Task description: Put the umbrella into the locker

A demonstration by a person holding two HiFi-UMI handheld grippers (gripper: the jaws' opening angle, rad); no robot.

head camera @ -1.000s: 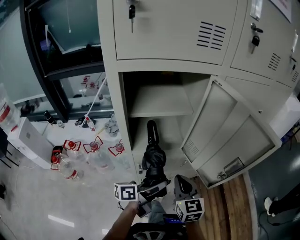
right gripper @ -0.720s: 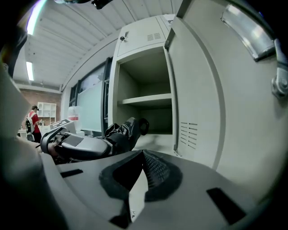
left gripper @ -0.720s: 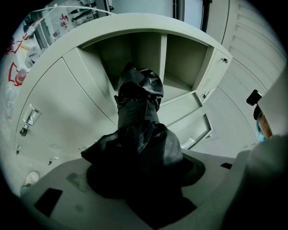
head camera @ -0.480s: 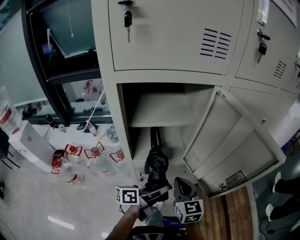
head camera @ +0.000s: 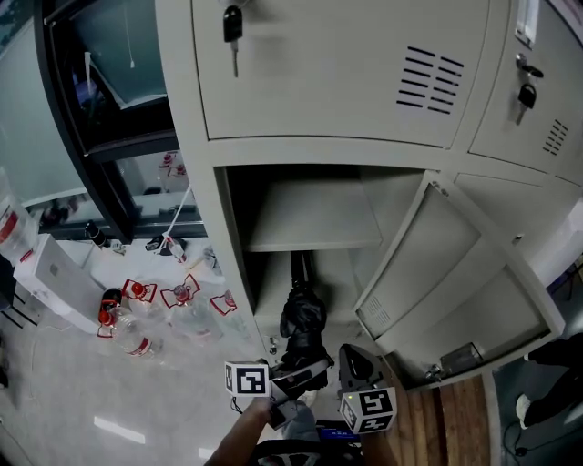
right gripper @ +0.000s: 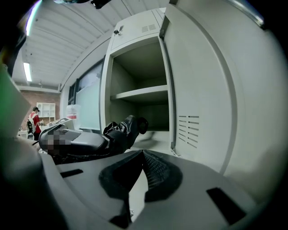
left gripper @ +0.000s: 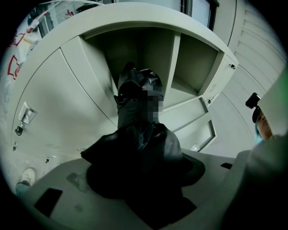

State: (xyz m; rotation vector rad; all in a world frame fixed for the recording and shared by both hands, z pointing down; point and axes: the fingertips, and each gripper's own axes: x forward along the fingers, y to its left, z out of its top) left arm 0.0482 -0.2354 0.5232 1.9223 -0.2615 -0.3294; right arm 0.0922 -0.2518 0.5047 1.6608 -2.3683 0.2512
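Note:
A folded black umbrella (head camera: pixel 302 314) points handle-first into the lower compartment of the open locker (head camera: pixel 314 218), its handle end just under the shelf. My left gripper (head camera: pixel 296 371) is shut on the umbrella's bunched fabric end, below the locker opening. In the left gripper view the umbrella (left gripper: pixel 137 134) fills the space between the jaws of that gripper (left gripper: pixel 139 179) and hides the pads. My right gripper (head camera: pixel 353 355) hovers just right of it, near the door's foot. Its jaws (right gripper: pixel 143 155) meet at the tips with nothing between them. The umbrella (right gripper: pixel 121 130) lies to its left.
The locker door (head camera: pixel 455 273) swings out to the right, close beside the right gripper. Keys (head camera: pixel 232 23) hang in the shut upper doors. Several water bottles (head camera: pixel 137 314) and a white box (head camera: pixel 55 273) lie on the floor at left. A person's foot (head camera: pixel 547 405) shows at right.
The head view has shifted, so the locker sits lower and further left. The umbrella's handle has edged a little deeper into the lower compartment. Both grippers hold their grip states.

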